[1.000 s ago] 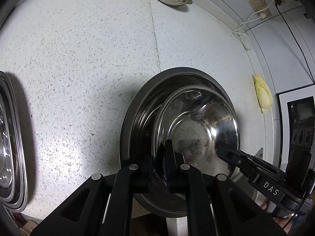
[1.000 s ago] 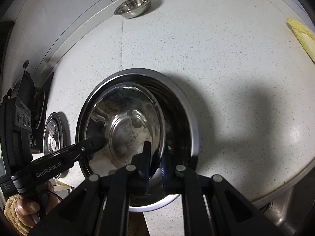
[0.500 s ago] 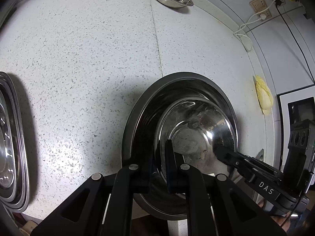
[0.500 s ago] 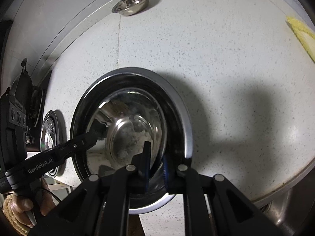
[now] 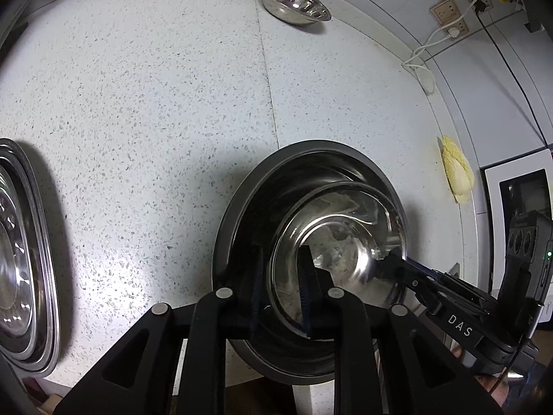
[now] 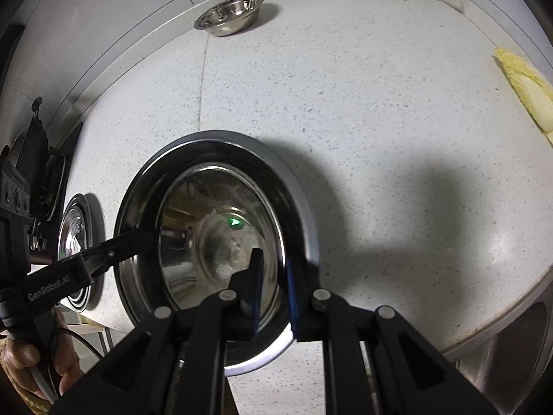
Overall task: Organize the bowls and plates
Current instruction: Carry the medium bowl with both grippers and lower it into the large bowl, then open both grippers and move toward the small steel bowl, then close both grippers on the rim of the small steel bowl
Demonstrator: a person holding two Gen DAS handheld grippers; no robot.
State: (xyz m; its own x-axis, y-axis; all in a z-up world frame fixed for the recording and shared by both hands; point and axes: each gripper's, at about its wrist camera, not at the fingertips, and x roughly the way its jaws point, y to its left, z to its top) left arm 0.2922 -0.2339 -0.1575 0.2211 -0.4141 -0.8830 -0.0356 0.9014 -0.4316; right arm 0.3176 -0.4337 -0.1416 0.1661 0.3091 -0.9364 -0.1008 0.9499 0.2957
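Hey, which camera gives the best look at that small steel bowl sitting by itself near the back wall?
The left wrist view: the small bowl sits closer and larger there, with its shiny inside facing the camera. The right wrist view shows it smaller and farther off, mostly rim and outer side.

Open bench (image 5: 155,110) left of nested bowls (image 5: 311,242) — blocked far left by stacked trays (image 5: 20,263), at rear by small bowl (image 5: 293,3); cabbage (image 5: 456,169) along right edge.

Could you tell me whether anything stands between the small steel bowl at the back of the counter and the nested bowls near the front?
Nothing visible does: only bare speckled countertop lies between the small steel bowl and the large nested steel bowls.
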